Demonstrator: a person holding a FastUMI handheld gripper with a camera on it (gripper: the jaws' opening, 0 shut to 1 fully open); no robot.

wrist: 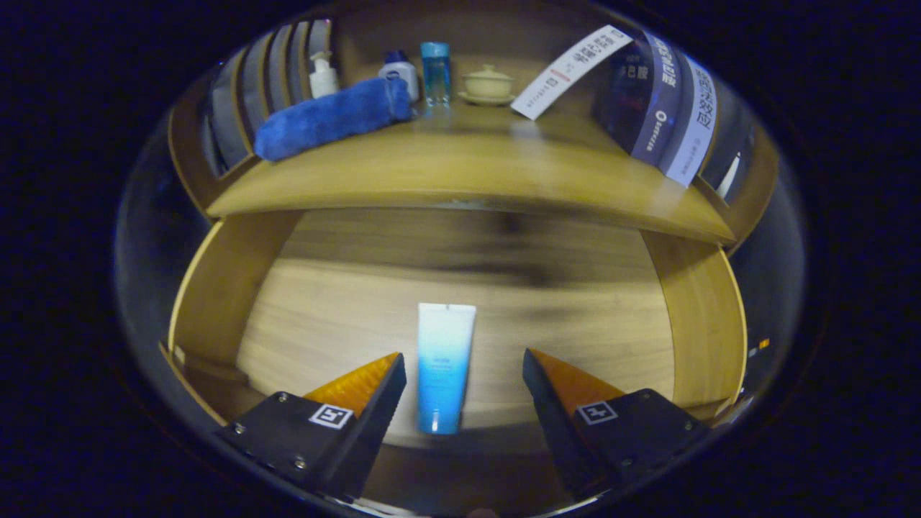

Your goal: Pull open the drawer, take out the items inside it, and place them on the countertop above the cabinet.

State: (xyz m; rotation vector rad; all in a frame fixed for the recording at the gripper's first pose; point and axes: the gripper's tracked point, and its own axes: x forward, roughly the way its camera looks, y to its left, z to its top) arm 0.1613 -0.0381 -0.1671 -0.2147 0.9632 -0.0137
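Note:
The wooden drawer (216,288) stands pulled open below the countertop (460,173). A white-to-blue tube (442,367) lies flat on the drawer floor, its length running away from me. My gripper (464,363) hovers above it, open, with the tube between the two fingertips but nearer the left one. Neither finger touches it. On the countertop lie a rolled blue towel (327,119), a white pump bottle (323,74), a white jar with a blue cap (400,72) and a clear blue bottle (436,72).
A small cream lidded cup on a saucer (488,85) sits at the back of the countertop. Books (665,108) lean at its right end, and a white paper strip (568,70) slants beside them. Slatted panels (277,72) close the left end. The drawer's side walls flank the fingers.

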